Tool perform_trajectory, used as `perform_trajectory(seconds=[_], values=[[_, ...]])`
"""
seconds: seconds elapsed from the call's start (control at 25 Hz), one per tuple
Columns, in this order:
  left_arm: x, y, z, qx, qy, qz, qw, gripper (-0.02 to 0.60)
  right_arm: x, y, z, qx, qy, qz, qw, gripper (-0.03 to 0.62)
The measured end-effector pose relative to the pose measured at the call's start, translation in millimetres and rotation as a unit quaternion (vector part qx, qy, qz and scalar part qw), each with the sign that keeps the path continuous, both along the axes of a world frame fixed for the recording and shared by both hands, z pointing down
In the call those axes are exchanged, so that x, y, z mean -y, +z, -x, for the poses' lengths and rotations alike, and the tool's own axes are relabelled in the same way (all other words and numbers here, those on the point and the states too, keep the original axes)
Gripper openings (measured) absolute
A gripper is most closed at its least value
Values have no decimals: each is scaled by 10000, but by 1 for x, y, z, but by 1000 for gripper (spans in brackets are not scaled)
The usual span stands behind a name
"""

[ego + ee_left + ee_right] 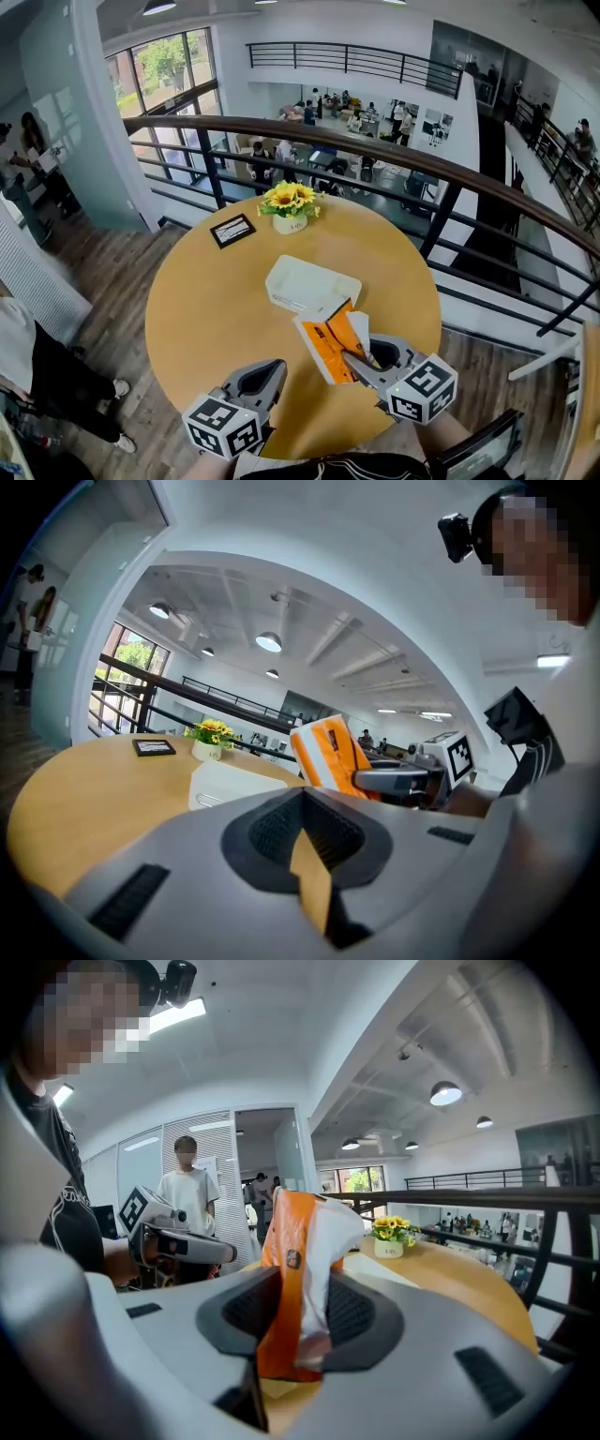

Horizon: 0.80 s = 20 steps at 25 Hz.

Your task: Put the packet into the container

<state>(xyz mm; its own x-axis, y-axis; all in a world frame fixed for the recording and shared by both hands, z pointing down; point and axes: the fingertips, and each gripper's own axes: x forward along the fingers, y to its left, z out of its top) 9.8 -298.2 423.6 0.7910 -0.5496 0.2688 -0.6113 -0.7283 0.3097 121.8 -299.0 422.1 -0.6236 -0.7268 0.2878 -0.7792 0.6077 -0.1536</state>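
An orange and white packet (333, 345) hangs over the near side of the round wooden table (197, 309), and my right gripper (361, 366) is shut on its lower edge. In the right gripper view the packet (305, 1241) stands upright, crumpled between the jaws of that gripper (300, 1288). The container, a flat white box (312, 284) with its lid on, lies mid-table just beyond the packet. My left gripper (261, 377) hovers at the table's near edge, left of the packet, shut and empty. The left gripper view shows the box (225, 785) and packet (328, 757) ahead of its jaws (302, 803).
A white pot of sunflowers (290, 208) and a small black card (232, 231) sit at the table's far side. A dark railing (441, 173) curves behind the table above a lower floor. A person (187, 1204) stands to the left.
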Motion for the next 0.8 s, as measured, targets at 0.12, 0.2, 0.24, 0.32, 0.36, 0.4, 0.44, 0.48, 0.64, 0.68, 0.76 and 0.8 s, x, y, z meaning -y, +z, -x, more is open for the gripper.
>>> perform_trajectory(seconds=[0.12,0.2,0.24,0.32,0.36,0.4,0.44,0.48,0.64,0.68,0.76,0.8], values=[[6,1,-2,35,-26,20,10000,6,18,-5,4,-345,-256,-166,9989,135],[11,1,-1,40,-73,17,10000,6,31,-8,6,-591,-368,-288,9972,135],[13,1,0,41,-102,8,9999,6,38,-9,7,-688,-417,-336,9962,135],[17,-1,1,39,-159,-18,9999,6,52,-12,8,-840,-513,-419,9943,135],[19,-2,1,38,-185,-29,9998,6,59,-15,8,-908,-558,-462,9932,133],[20,-2,2,42,-210,-36,9998,6,67,-17,8,-977,-601,-507,9921,135],[22,-2,3,50,-232,-38,9997,6,76,-18,9,-1051,-642,-547,9909,135],[22,-2,3,60,-251,-34,9997,6,85,-18,10,-1132,-686,-578,9895,135],[27,2,8,99,-330,-5,9994,6,122,-9,14,-1526,-861,-573,9829,135],[29,2,9,99,-360,2,9993,6,132,-6,16,-1625,-909,-555,9810,133],[35,3,12,92,-423,23,9991,6,151,2,18,-1805,-1010,-518,9770,135],[37,4,12,90,-451,36,9989,6,160,6,20,-1898,-1060,-500,9748,133]])
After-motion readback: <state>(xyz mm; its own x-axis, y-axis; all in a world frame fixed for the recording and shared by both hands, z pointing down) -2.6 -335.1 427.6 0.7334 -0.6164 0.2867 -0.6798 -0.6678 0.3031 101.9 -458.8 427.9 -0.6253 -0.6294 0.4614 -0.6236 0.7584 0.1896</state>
